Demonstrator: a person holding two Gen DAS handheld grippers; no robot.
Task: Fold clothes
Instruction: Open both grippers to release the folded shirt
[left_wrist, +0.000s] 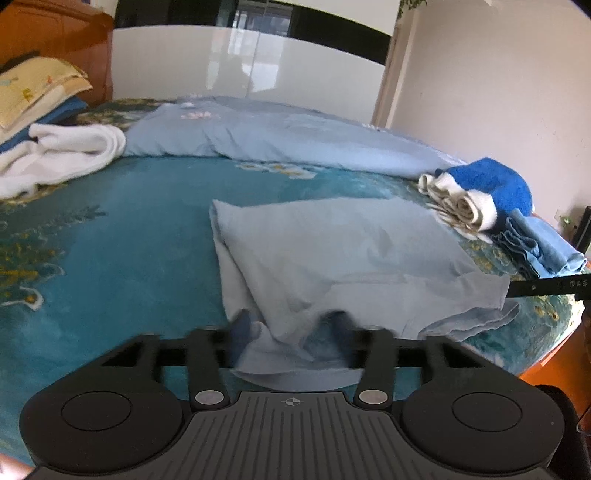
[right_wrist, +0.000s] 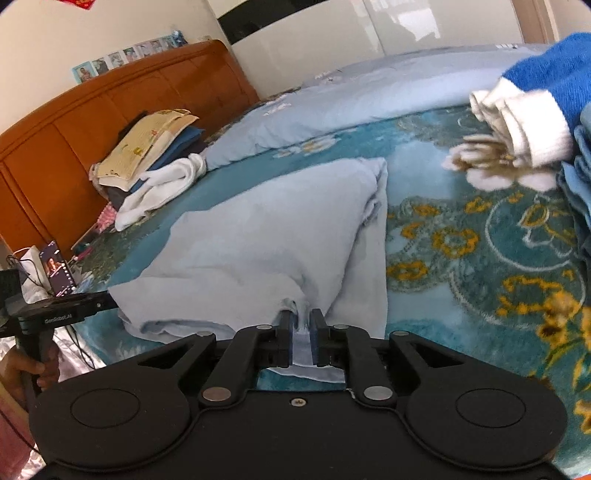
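Pale blue garment pinched in right gripper, left gripper open astride its hem

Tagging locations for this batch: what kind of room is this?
Most likely a home bedroom: a bed with a wooden headboard, a teal floral blanket spread over it, and a glossy wardrobe behind.

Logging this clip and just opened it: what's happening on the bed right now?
A person with a gripper in each hand is folding a light blue garment on the bed. The right gripper is shut on the near edge of the cloth. The left gripper is open, its blurred fingers straddling a bunched fold. The fold is only partly done. Other clothes lie piled at the bed's far edge.
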